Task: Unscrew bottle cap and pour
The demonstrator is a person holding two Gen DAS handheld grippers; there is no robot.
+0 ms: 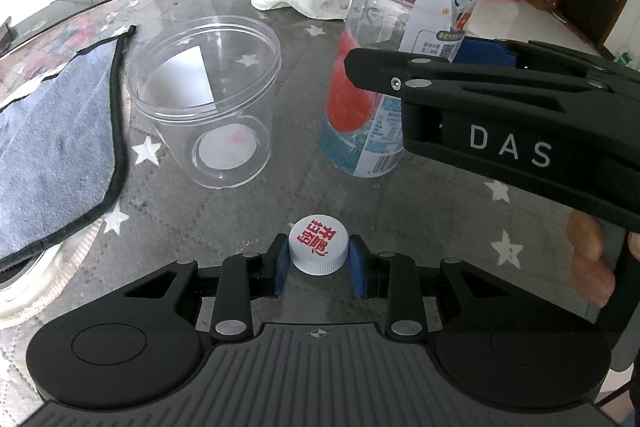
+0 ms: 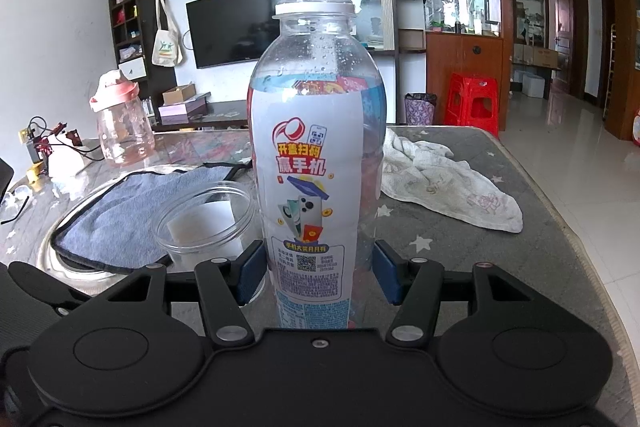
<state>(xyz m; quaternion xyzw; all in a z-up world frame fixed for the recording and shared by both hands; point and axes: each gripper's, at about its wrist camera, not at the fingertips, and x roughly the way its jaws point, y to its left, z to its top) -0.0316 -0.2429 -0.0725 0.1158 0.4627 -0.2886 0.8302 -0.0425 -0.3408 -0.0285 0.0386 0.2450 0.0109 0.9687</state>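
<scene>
1. At the far left of the left wrist view, a blue-grey cloth (image 1: 52, 131) with a black hem lay on the desk (image 1: 280, 187), whose grey cover carried white stars.
2. Just right of it stood an empty clear cup (image 1: 208, 107), upright, with nothing poured in yet as far as could be seen.
3. At lower centre of that view, the left hand-held gripper (image 1: 319, 259) was clamped narrowly on the white bottle cap (image 1: 319, 245), which sat low over the desk; whether it touched the surface could not be told. Red Chinese characters were printed on its top, seen upside down.
4. Judged from this, the unscrewing was done: in the right wrist view the bottle (image 2: 316, 147) rose at centre with bare threads and an open mouth. Pouring into the cup was left.
5. The right hand-held gripper (image 2: 320, 275) held the bottle low on its body, blue pads against both sides. The label read "开盖扫码 赢手机", with QR codes and a pictured phone.
6. At the right of the left wrist view, the same gripper's black body showed the letters "DAS".
7. A crumpled white cloth (image 2: 444, 183) lay further right.
</scene>
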